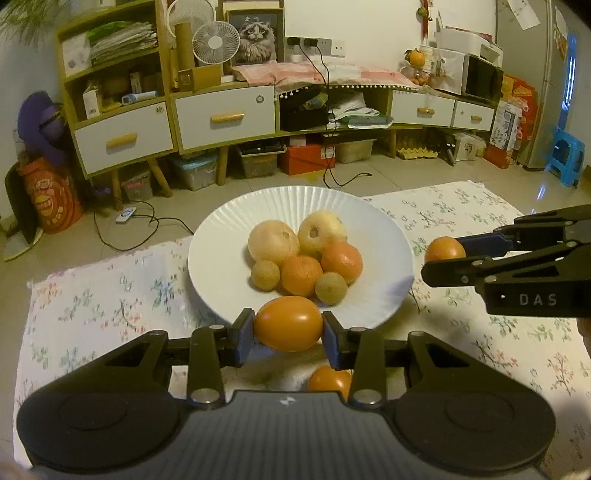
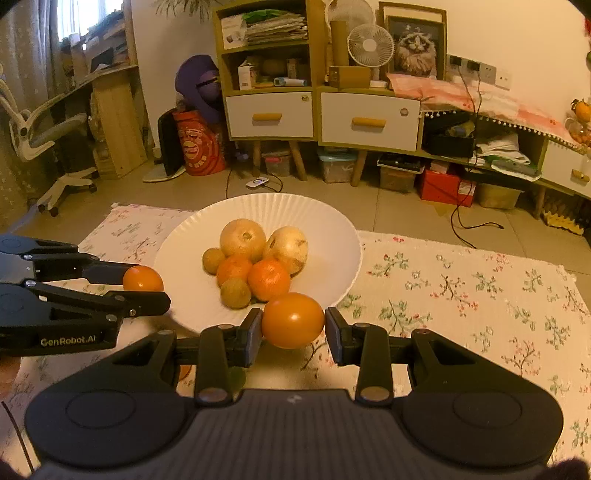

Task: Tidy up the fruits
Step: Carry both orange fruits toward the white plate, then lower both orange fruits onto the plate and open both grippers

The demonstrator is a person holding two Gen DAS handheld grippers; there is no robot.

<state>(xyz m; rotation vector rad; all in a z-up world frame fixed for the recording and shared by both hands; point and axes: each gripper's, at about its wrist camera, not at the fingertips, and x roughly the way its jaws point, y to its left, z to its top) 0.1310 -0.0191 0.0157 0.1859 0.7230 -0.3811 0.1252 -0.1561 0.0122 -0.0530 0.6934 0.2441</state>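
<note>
Two claws, two orange fruits, one white plate

While each claw grips a smooth orange fruit, the scene lies on a cream floral-print cloth (image 2: 461, 295) spread over pale floor tiles. The left claw (image 1: 288, 328) pinches its smooth orange fruit (image 1: 288, 323) at the near rim of the ribbed white paper plate (image 1: 295, 201); the right claw (image 2: 293, 325) clamps a second smooth orange fruit (image 2: 293, 319) by the plate's near rim too. On the plate sit two pale yellow pears, two rough-skinned tangerines and two small brown round fruits, bunched together. Another orange fruit (image 1: 328, 380) lies on the cloth beneath the left claw. Behind stands a wood-and-white drawer cabinet (image 1: 221, 118) with a white desk fan (image 1: 216, 42) and a framed cat picture (image 1: 255, 35).
</note>
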